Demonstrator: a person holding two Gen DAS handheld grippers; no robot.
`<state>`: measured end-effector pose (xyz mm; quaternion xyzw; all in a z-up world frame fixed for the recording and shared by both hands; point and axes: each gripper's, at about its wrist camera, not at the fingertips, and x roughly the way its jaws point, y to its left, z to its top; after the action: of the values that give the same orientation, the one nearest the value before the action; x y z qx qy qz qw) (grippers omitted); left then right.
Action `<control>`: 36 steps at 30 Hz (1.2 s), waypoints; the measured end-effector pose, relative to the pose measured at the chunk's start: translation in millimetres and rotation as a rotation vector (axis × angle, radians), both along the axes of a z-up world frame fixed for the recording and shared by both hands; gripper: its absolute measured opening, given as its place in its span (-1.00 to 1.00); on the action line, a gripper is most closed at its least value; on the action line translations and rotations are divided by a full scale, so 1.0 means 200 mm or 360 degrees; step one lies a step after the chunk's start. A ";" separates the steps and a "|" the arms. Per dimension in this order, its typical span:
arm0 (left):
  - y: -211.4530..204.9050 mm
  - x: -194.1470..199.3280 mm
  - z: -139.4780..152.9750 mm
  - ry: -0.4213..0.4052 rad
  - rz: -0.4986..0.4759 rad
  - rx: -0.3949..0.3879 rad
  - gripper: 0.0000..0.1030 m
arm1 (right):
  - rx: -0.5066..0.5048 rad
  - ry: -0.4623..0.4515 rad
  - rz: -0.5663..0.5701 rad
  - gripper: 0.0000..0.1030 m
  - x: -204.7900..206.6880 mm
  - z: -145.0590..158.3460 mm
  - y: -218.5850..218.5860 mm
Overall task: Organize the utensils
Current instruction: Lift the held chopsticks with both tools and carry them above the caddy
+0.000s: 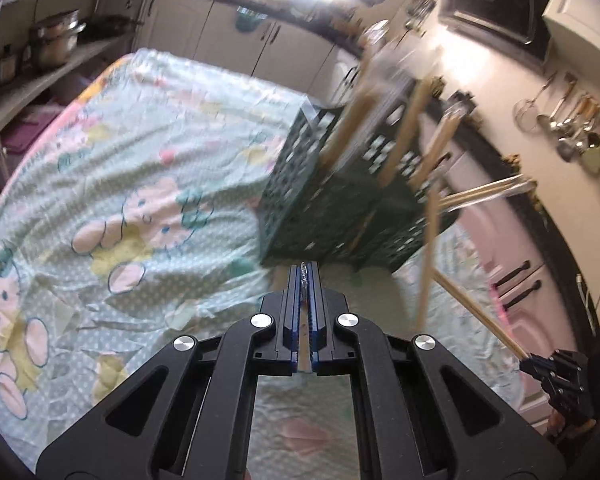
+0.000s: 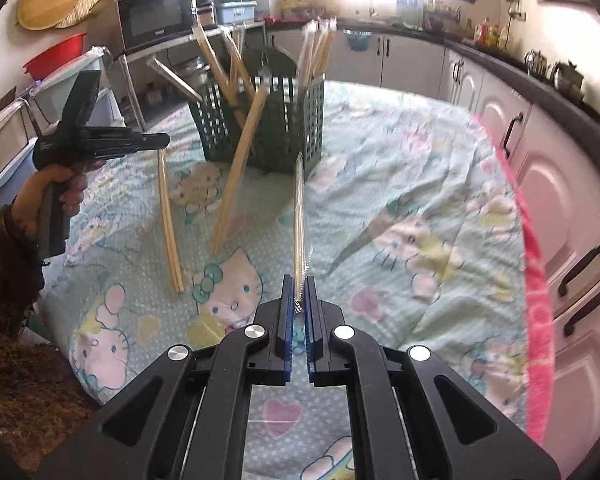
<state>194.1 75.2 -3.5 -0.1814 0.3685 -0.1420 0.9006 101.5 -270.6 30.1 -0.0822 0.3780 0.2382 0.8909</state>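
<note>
A dark green slotted basket [image 1: 340, 204] [image 2: 268, 120] stands on the table with several wrapped chopstick pairs upright in it. My left gripper [image 1: 306, 271] [image 2: 160, 140] is shut on one wrapped chopstick pair [image 2: 167, 220], which hangs down from its tips above the cloth, left of the basket. My right gripper [image 2: 299, 280] [image 1: 526, 360] is shut on another wrapped pair [image 2: 299, 216] [image 1: 476, 308] that points forward at the basket's front. A third pair [image 2: 238, 184] [image 1: 428, 248] leans against the basket's near wall with its lower end on the cloth.
The table wears a pale green cartoon-cat cloth [image 2: 400, 200] with a pink edge [image 2: 536, 264] at the right. A person's hand [image 2: 60, 188] grips the left tool. White cabinets [image 2: 560, 184], a microwave [image 2: 156, 20] and hanging ladles [image 1: 572, 128] surround the table.
</note>
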 end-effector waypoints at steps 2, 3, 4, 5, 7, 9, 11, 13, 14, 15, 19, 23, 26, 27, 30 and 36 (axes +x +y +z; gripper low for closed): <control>0.00 -0.03 0.08 -0.0068 -0.0006 -0.0003 -0.98 | -0.0014 -0.0046 0.0013 -0.90 0.00 0.04 0.02; -0.02 -0.06 0.12 -0.0106 -0.0007 -0.0002 -0.98 | -0.0021 -0.0075 0.0020 -0.90 -0.01 0.07 0.02; -0.03 -0.07 0.16 -0.0140 -0.0010 -0.0003 -0.98 | -0.0025 -0.0103 0.0029 -0.90 -0.03 0.11 0.03; -0.04 -0.10 0.21 -0.0186 -0.0014 -0.0008 -0.98 | -0.0029 -0.0121 0.0035 -0.90 -0.05 0.13 0.03; -0.05 -0.12 0.28 -0.0247 -0.0018 -0.0008 -0.98 | -0.0041 -0.0162 0.0043 -0.90 -0.07 0.18 0.03; -0.07 -0.15 0.35 -0.0312 -0.0023 -0.0012 -0.98 | -0.0046 -0.0204 0.0052 -0.90 -0.09 0.23 0.02; -0.08 -0.17 0.42 -0.0365 -0.0028 -0.0021 -0.98 | -0.0046 -0.0236 0.0065 -0.90 -0.10 0.26 0.02; -0.09 -0.19 0.49 -0.0426 -0.0034 -0.0022 -0.98 | -0.0041 -0.0266 0.0085 -0.90 -0.12 0.31 0.02; -0.09 -0.19 0.52 -0.0445 -0.0037 -0.0022 -0.98 | -0.0040 -0.0278 0.0090 -0.90 -0.12 0.33 0.02; -0.10 -0.20 0.55 -0.0474 -0.0037 -0.0015 -0.98 | -0.0037 -0.0289 0.0099 -0.90 -0.12 0.35 0.02; -0.12 -0.20 0.68 -0.0567 -0.0039 0.0003 -0.98 | -0.0040 -0.0333 0.0139 -0.90 -0.10 0.44 0.06; -0.14 -0.21 0.79 -0.0646 -0.0024 0.0019 -0.98 | -0.0046 -0.0326 0.0196 -0.90 -0.04 0.49 0.11; -0.15 -0.20 0.88 -0.0716 -0.0001 0.0052 -0.98 | -0.0058 -0.0294 0.0231 -0.90 0.01 0.51 0.15; -0.15 -0.19 0.92 -0.0746 0.0013 0.0068 -0.98 | -0.0063 -0.0285 0.0244 -0.90 0.04 0.52 0.16; -0.16 -0.17 0.99 -0.0813 0.0040 0.0108 -0.98 | -0.0065 -0.0230 0.0282 -0.90 0.10 0.53 0.21; -0.17 -0.09 1.07 -0.0886 0.0094 0.0128 -0.98 | -0.0104 -0.0047 0.0338 -0.90 0.25 0.53 0.32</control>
<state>176.3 41.0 211.3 -0.1103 0.1070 -0.1454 0.9774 151.5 -206.1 137.0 -0.1542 0.3615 0.3176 0.8630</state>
